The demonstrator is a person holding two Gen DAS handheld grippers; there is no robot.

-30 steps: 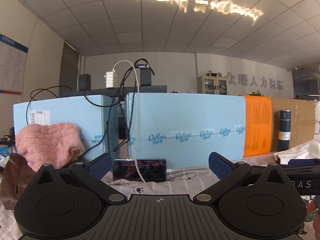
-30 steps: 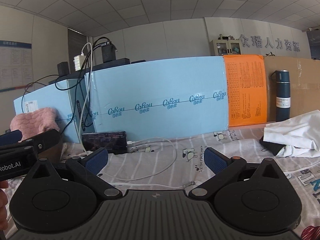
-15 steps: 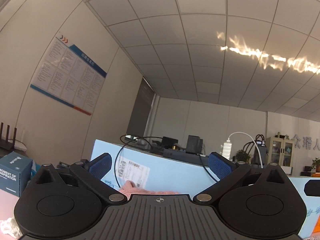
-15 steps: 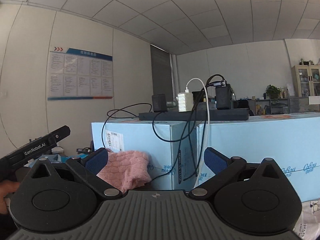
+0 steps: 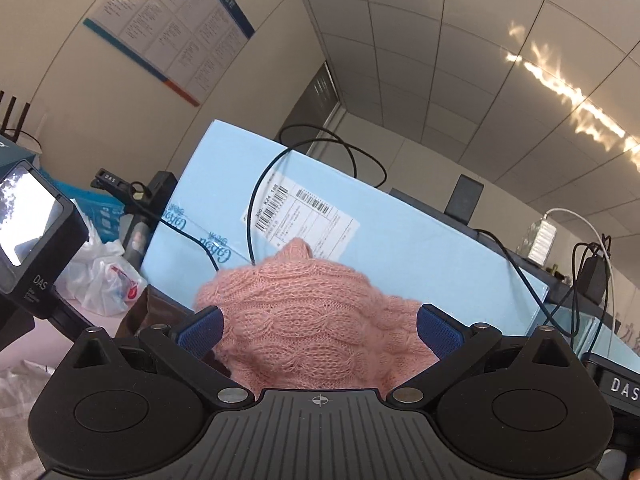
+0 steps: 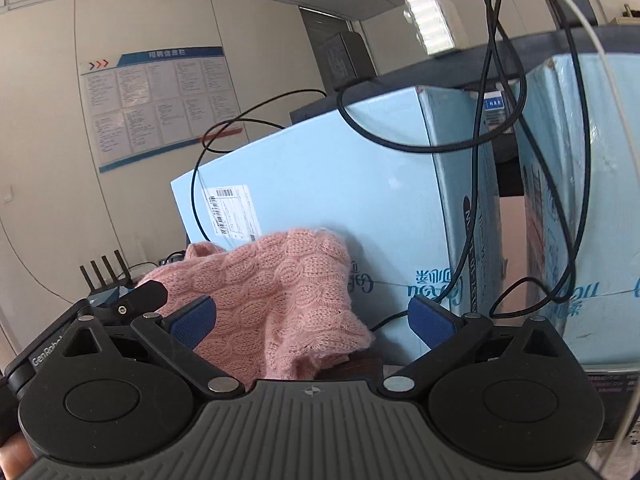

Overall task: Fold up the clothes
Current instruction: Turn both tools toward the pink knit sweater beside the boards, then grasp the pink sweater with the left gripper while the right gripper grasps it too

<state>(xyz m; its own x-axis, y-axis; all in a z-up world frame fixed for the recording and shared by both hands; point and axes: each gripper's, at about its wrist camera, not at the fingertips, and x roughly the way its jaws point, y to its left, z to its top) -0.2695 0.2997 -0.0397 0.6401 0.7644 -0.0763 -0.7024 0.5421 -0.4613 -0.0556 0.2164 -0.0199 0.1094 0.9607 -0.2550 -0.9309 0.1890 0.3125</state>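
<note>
A crumpled pink cable-knit sweater fills the lower centre of the left wrist view, heaped against a light blue cardboard box with a white shipping label. The left gripper has its jaws spread wide, the sweater showing between them, contact unclear. In the right wrist view, the right gripper is likewise spread before the sweater, left of centre.

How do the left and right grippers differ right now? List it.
The left gripper frames the pink sweater squarely between its jaws; the right gripper has it off toward one side. The left one points steeply upward, the right one more level. Both have open jaws holding nothing.
</note>
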